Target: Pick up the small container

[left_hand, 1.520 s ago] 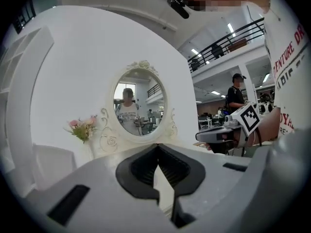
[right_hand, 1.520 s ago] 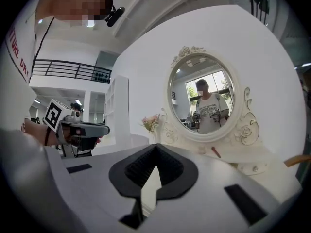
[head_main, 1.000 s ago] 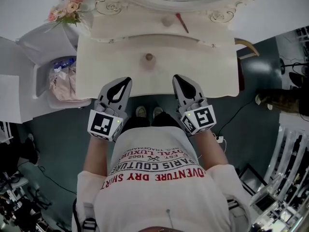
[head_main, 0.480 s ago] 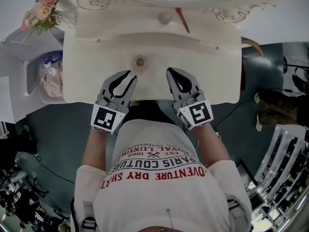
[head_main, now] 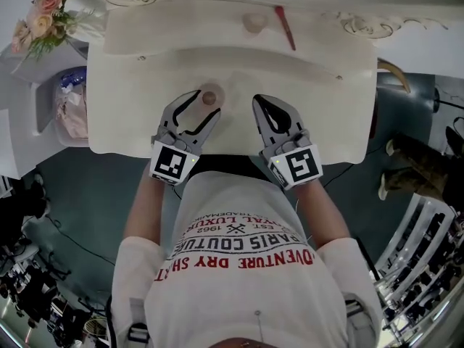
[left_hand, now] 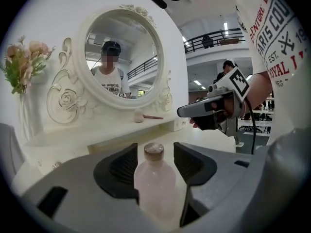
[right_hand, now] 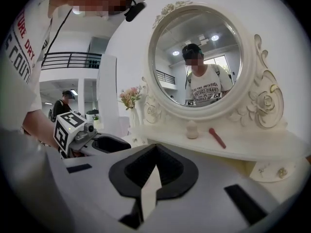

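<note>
**Left jaws now around the container**

Over the tabletop (head_main: 326, 100), the left gripper (head_main: 201, 107) has moved forward and opened. Its wide jaws flank the upright small container (left_hand: 155, 178) at lower centre, so closing seems next. The right gripper (right_hand: 154, 171) has its jaws together, empty.

bare cream vanity top (head_main: 326, 93) lies open to the right of and beyond the small pink bottle (head_main: 211, 96), which the left gripper (head_main: 204, 104) flanks on both sides, while farther back a raised shelf (head_main: 174, 35) carrying a sponge (head_main: 254, 22) and red brush (head_main: 284, 27) blocks the way.
</note>
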Demonstrator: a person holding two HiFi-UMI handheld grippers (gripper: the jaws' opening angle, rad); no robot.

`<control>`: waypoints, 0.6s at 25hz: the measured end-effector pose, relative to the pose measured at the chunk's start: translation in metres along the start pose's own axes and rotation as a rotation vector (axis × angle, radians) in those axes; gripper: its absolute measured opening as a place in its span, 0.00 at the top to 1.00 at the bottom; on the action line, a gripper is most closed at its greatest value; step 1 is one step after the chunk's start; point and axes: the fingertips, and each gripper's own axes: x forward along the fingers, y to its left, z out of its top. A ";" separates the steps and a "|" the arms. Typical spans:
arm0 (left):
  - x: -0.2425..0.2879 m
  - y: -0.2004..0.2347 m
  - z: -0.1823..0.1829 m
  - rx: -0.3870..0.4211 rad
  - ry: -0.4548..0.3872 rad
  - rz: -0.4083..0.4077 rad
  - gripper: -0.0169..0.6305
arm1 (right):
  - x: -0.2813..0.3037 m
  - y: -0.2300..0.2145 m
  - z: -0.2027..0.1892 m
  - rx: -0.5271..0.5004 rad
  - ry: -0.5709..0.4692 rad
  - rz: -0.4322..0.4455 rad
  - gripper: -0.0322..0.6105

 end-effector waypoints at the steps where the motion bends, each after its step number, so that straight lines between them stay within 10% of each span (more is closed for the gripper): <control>1: 0.003 0.002 -0.003 -0.008 -0.001 0.000 0.64 | 0.002 -0.001 0.000 0.000 0.002 0.001 0.95; 15: 0.029 0.005 -0.016 -0.039 -0.035 -0.030 0.72 | 0.002 -0.014 -0.008 -0.005 0.042 -0.019 0.95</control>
